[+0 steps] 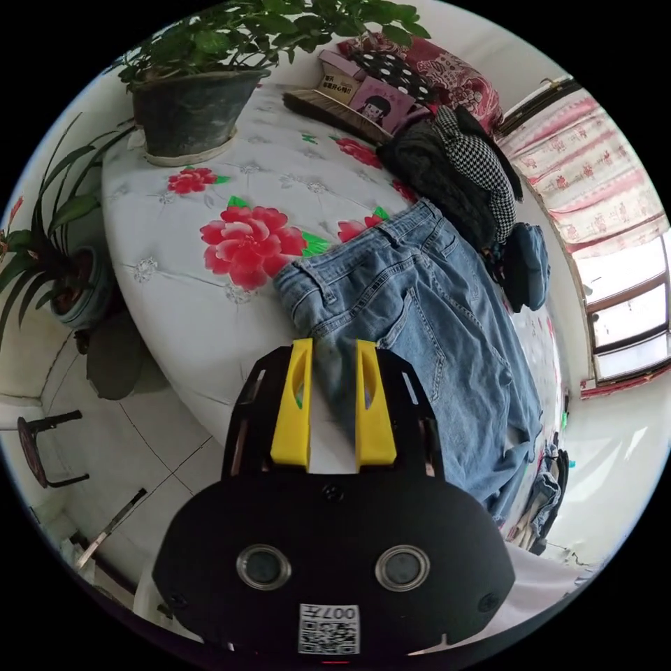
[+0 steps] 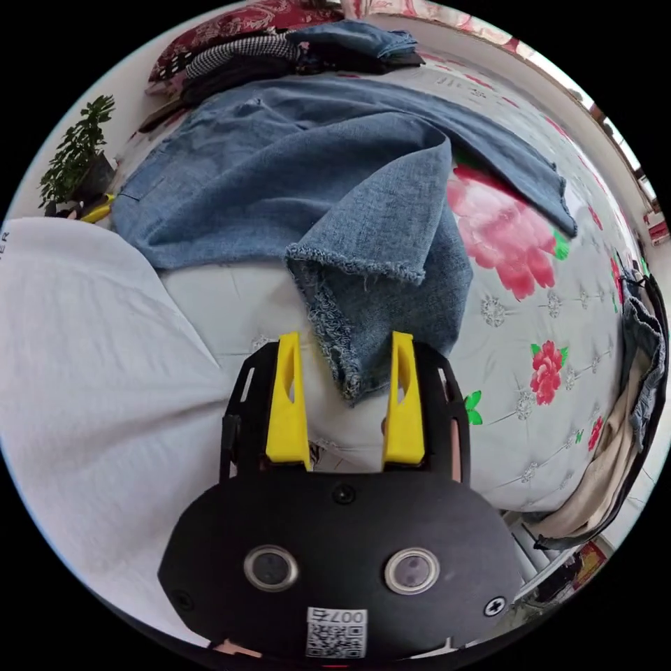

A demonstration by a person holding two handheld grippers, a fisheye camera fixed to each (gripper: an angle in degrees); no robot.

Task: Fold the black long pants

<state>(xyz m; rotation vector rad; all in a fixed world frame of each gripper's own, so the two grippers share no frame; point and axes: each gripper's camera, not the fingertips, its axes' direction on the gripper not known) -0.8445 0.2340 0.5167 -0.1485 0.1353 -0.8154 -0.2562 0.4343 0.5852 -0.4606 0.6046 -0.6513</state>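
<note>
A bed [image 1: 210, 293] with a white cover printed in red flowers takes up the room, above a pale tiled floor [image 1: 150, 447]. One pair of blue jeans [image 1: 426, 314] lies spread across it. The left gripper [image 1: 334, 349] hangs with jaws apart and empty, its tips just at the jeans' waistband. The right gripper [image 2: 342, 342] is also parted, a frayed hem [image 2: 349, 335] lying between its jaws, not pinched. Beyond the left gripper sit two potted plants [image 1: 196, 105], and a pile of dark clothes [image 1: 454, 168] that may hold the black pants; I cannot tell.
</note>
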